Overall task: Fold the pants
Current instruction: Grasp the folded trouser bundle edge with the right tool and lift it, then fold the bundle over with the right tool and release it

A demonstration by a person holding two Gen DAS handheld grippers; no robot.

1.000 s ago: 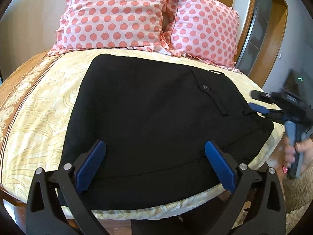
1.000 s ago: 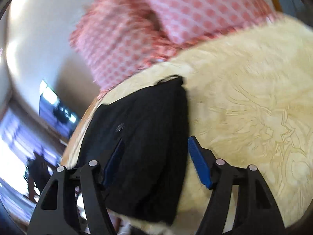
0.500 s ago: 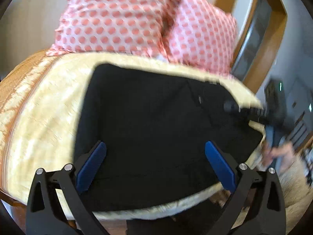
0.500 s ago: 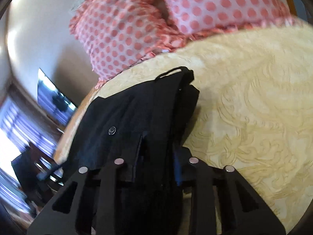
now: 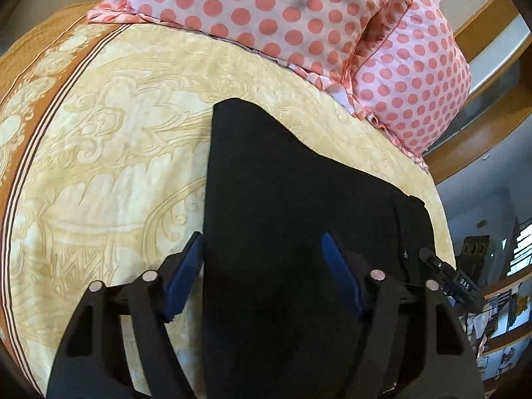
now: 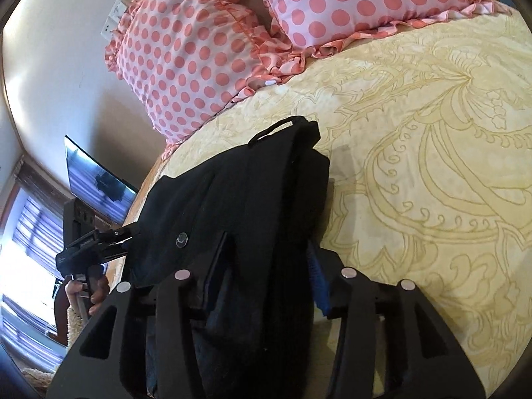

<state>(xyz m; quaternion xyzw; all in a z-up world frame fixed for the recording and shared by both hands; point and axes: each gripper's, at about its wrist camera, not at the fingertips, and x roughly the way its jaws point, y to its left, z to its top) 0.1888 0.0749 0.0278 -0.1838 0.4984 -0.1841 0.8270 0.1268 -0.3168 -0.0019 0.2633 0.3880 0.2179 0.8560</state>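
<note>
1. Bare yellow bedspread (image 5: 109, 179) lies open to the left of the black pants (image 5: 299, 219), wide enough for a gripper to pass.
2. Two pink polka-dot pillows (image 5: 299, 10) block the far edge of the bed.
3. In the right wrist view, open bedspread (image 6: 432, 173) spreads right of the pants (image 6: 252, 199); pillows (image 6: 206, 50) close off the far side.
</note>
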